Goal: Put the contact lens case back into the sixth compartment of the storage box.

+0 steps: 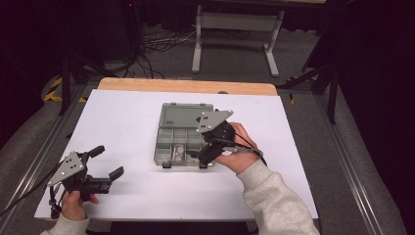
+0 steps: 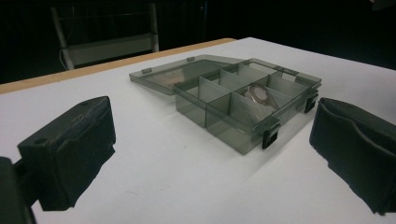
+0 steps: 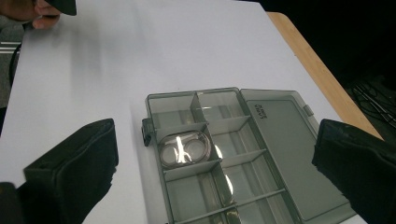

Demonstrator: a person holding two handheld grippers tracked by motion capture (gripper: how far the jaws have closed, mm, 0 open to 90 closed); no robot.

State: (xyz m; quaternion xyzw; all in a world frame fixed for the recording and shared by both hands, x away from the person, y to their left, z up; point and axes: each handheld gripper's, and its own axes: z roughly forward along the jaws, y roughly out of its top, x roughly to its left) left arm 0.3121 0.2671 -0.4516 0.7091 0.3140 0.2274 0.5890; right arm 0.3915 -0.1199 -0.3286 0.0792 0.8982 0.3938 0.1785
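Observation:
A grey see-through compartment box [image 1: 169, 139] lies open in the middle of the white table [image 1: 122, 112], its lid [image 1: 186, 115] flat at the back. One compartment holds a shiny coiled ring [image 3: 183, 149], which also shows in the left gripper view [image 2: 259, 93]. My right gripper [image 1: 203, 154] hovers over the box's right side, jaws wide apart, nothing between them [image 3: 215, 172]. My left gripper [image 1: 108, 160] rests low at the table's front left, open and empty, well apart from the box [image 2: 224, 121].
The table's wooden strip [image 1: 186, 85] runs along the far edge. Beyond it on the floor are a white-framed stand [image 1: 235, 29] and loose cables [image 1: 156, 44]. Metal rails [image 1: 44, 152] flank the table.

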